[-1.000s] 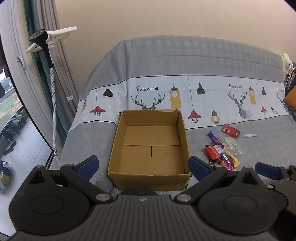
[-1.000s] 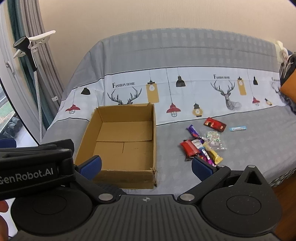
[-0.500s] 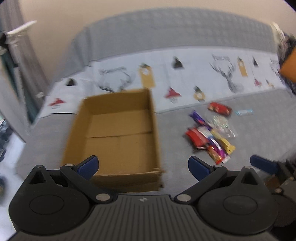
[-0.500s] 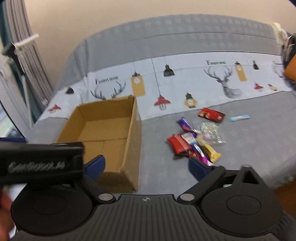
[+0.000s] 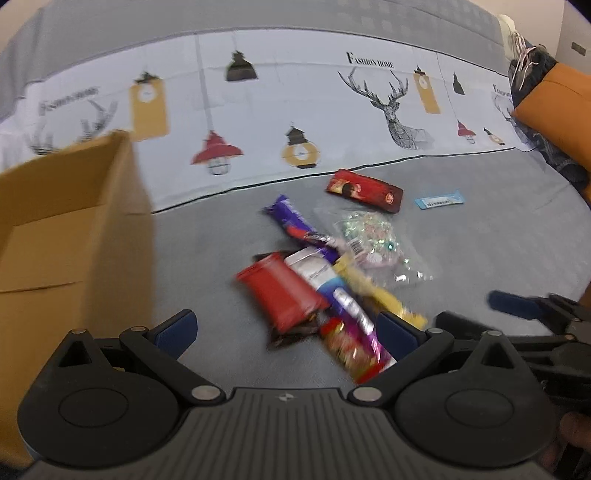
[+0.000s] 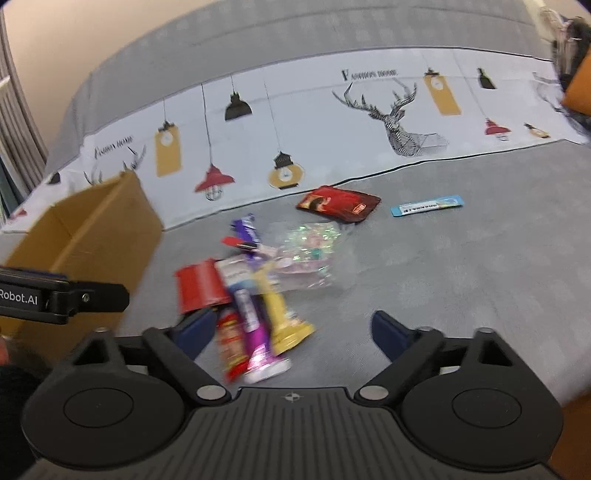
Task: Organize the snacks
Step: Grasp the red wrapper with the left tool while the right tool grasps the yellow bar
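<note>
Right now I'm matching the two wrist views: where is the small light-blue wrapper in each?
Left wrist: the light-blue wrapper lies right of centre, alone on the grey cover, just right of the dark red packet.
Right wrist: the wrapper lies right of centre, again right of that packet.
Shared landmark: the deer print above it.

Grey sofa cover (image 5: 480,243) fills most of frame, white printed band (image 5: 295,110) across upper half with deer, lamps, tags. Orange cushion (image 5: 561,107) at right edge, dark clothing (image 5: 532,70) beside it. Curtain (image 6: 14,122) far left, beige wall (image 6: 92,33) top left.
</note>
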`<state>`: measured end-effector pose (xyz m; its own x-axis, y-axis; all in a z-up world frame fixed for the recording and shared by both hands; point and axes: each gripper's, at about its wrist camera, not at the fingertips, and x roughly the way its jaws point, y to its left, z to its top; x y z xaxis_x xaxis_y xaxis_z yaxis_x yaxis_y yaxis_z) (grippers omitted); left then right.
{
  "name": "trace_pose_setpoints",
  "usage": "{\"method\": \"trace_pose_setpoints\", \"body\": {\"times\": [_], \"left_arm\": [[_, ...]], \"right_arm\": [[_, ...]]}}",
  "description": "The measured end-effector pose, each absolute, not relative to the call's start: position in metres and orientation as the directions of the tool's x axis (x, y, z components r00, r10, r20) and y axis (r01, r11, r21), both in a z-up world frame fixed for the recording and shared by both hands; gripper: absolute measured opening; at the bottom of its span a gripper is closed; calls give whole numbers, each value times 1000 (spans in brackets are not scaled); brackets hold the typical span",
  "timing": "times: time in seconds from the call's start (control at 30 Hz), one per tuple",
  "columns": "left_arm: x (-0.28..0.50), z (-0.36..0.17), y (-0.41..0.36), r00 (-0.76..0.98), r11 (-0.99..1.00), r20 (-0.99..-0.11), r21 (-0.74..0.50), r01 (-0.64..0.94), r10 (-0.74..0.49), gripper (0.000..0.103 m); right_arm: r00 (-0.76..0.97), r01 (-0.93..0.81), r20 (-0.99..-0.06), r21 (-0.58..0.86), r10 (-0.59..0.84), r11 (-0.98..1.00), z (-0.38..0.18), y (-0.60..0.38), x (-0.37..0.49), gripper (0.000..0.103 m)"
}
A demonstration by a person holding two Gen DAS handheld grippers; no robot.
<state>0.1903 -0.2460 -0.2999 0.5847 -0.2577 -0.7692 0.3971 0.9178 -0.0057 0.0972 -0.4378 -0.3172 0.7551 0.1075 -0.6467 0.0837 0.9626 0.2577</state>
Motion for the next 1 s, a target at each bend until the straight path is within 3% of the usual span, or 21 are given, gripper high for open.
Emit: {"method": "trace_pose_setpoints", "body": {"times": [0.07,0.17,0.23,0.27,0.33,0.37,0.53,0.6,0.8,0.9,1.0], "left_arm": [[208,-320,-258,587,912,-764,-7,410,-270,102],[237,-345,-269,587,915,-767,1,404,-259,88],[256,-360,-269,562,923,-787,-25,384,-255,78],[263,-366,-265,548,927,-794,-50,372,-263,77],[273,-377,-257,529,932,-803,-88,353,-276,75],[276,-382,-253,518,928,-800,-123,352,-303,74],[268,-377,-248,527,913,-780,-134,386,-337,53],[262,-374,-240,510,911,-784,-163,379,-353,47],[244,-368,-217,485,907,-792,-199,370,-372,47],[240,-368,-214,482,913,-802,-184,363,-353,57],[235,-368,-209,483,921,-811,-164,355,-330,56]], "right_arm": [[740,13,-652,263,168,965,-334,-445,114,75],[713,-52,-661,285,235,957,-350,-446,135,66],[709,-86,-656,281,257,956,-354,-440,145,54],[703,-102,-659,278,267,955,-355,-436,149,48],[680,-137,-677,259,281,956,-359,-428,156,26],[673,-147,-689,232,269,962,-361,-422,161,21],[651,-131,-727,177,219,975,-370,-411,174,21],[656,-124,-731,141,188,982,-369,-410,173,16],[665,-19,-737,147,122,989,-368,-430,153,16],[672,-9,-730,161,125,987,-368,-433,149,16],[671,-22,-728,171,141,985,-369,-431,152,19]]}}
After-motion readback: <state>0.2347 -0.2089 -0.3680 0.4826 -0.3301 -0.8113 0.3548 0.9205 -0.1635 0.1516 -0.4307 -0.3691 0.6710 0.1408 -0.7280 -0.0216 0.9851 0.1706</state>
